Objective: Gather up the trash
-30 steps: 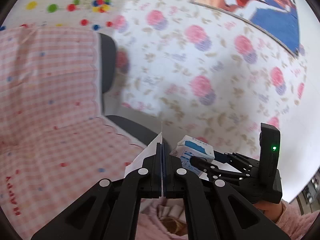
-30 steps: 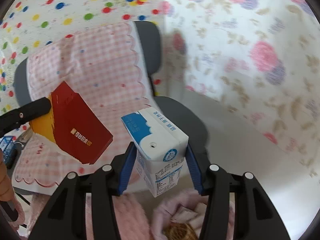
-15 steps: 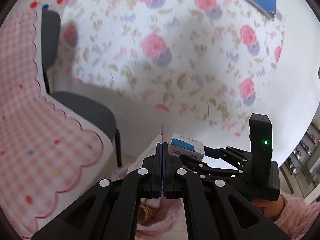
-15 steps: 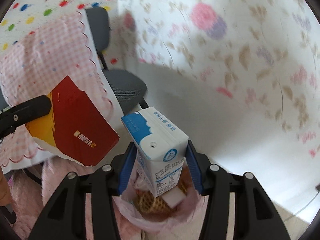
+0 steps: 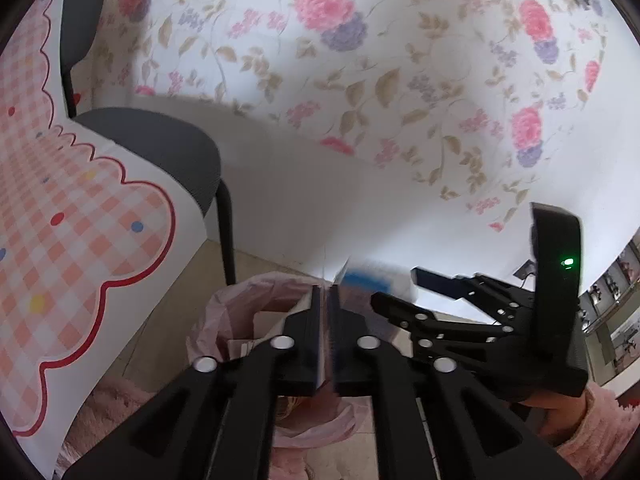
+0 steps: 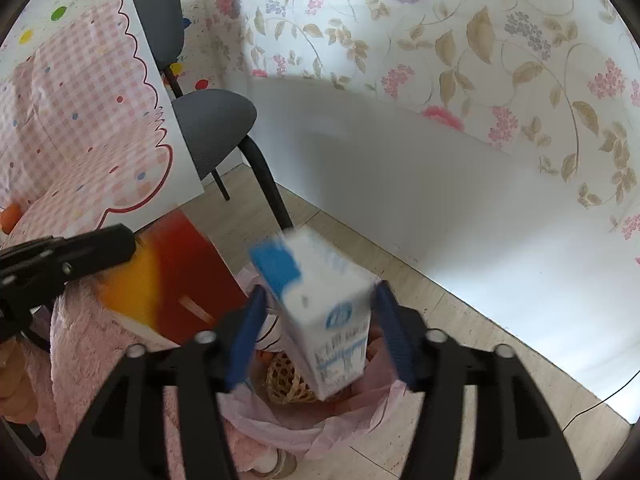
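Note:
In the right wrist view a blue-and-white milk carton (image 6: 332, 320) hangs blurred and tilted between my right gripper's (image 6: 318, 296) blue pads. Those jaws are opening, with a gap on each side of the carton. Under it stands a bin lined with a pink bag (image 6: 360, 412), holding a wicker ball (image 6: 286, 380). To the left, a flat red-and-orange box (image 6: 172, 280) sits by a left gripper finger (image 6: 100, 246). In the left wrist view my left gripper (image 5: 325, 292) is opening too, the box's thin edge (image 5: 326, 268) in its narrow gap, above the bag (image 5: 240, 300).
A grey chair (image 6: 216, 120) stands beside a table with a pink checked cloth (image 6: 80, 120), left of the bin. A floral wall (image 5: 360, 80) with a white lower panel runs behind. A thin cable (image 6: 592, 404) lies on the tiled floor. A pink fluffy sleeve (image 5: 592, 432) shows.
Both grippers have come down and forward over the pink-bagged bin. The right pads have parted and the carton has tipped loose between them. The left fingers have parted slightly around the box.

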`<act>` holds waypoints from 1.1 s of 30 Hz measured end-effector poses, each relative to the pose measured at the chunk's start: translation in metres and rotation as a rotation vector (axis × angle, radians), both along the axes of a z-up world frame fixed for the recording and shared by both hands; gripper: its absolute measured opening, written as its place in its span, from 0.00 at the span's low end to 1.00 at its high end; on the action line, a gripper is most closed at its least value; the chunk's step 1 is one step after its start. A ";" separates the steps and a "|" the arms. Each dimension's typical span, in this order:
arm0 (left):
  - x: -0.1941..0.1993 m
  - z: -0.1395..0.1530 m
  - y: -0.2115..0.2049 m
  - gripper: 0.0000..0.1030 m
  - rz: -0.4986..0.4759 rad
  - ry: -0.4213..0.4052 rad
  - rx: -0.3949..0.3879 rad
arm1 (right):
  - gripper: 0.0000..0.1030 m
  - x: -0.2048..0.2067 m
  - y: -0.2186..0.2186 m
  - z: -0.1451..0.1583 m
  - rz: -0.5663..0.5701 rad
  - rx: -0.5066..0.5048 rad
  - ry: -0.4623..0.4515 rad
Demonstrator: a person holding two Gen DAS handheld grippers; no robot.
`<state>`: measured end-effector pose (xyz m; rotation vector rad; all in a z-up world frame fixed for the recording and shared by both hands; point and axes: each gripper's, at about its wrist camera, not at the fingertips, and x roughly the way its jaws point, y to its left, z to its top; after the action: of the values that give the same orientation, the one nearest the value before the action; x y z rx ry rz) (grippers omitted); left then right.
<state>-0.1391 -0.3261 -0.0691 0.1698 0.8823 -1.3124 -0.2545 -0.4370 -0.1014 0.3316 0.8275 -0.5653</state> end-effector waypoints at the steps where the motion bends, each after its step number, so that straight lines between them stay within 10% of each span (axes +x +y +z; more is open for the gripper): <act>1: 0.003 -0.001 0.001 0.25 0.017 0.000 0.005 | 0.60 0.001 -0.001 0.000 0.002 -0.001 -0.002; 7: 0.012 0.010 0.020 0.51 0.092 -0.058 0.025 | 0.63 0.001 -0.002 0.016 0.006 -0.021 -0.025; 14: 0.023 0.046 0.078 0.87 0.275 -0.199 0.022 | 0.93 0.013 0.021 0.054 0.084 -0.059 -0.067; 33: 0.053 0.067 0.251 0.93 0.835 -0.245 0.314 | 0.94 0.108 0.154 0.124 0.557 -0.066 -0.179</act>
<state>-0.0864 -0.0755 -0.0025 0.1750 0.8109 -0.3647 -0.1461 -0.2831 0.0230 0.0796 0.6864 -0.0406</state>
